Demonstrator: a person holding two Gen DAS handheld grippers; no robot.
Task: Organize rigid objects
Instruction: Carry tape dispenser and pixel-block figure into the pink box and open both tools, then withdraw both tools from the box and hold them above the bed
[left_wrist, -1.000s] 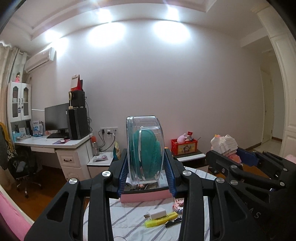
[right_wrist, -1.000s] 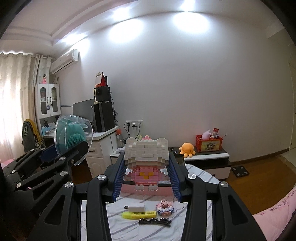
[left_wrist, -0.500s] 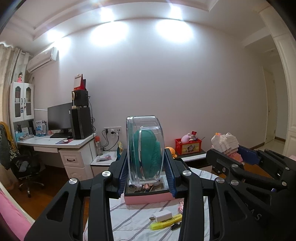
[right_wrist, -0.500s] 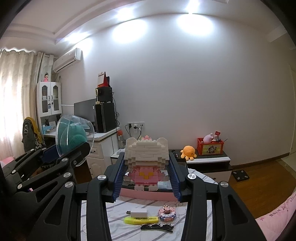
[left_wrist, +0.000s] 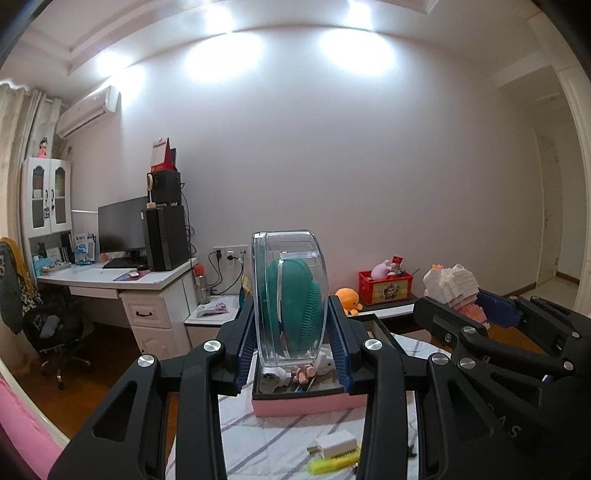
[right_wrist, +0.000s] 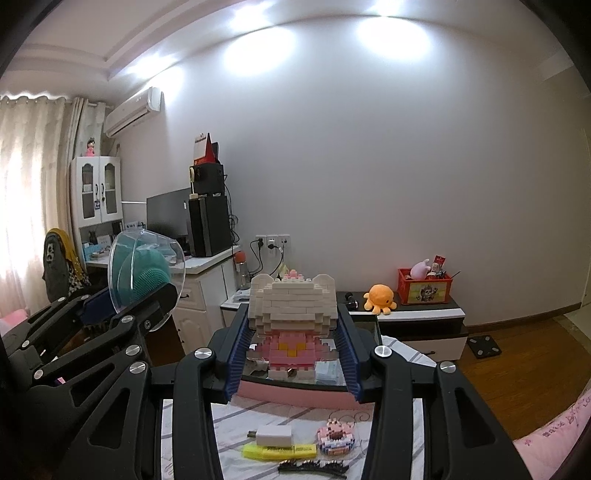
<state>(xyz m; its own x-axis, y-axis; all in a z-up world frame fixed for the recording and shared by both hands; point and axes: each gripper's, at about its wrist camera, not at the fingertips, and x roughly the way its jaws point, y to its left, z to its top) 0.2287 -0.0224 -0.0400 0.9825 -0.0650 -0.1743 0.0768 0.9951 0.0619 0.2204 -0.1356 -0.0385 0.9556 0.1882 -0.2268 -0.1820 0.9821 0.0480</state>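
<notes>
Left wrist view: your left claw is clamped on the clear case, both blue pads flat against its sides. The case stands on edge, upright, with a green brush inside it. It hangs over the pink box, which sits open on the striped tabletop with small toys lying in it. Nearer to you on the cloth lie a white charger and a yellow highlighter, touching. Off to the right, your right claw comes into frame, carrying the brick figure.

Right wrist view: your right claw grips the brick figure by its sides, white blocks on top, pink below, held upright above the pink box. On the tabletop before the box you have the charger, the highlighter, a small pink brick piece just beside them, and a dark hair clip at the near edge. At the left, your left claw holds the case tilted, level with the figure and well apart from it.
</notes>
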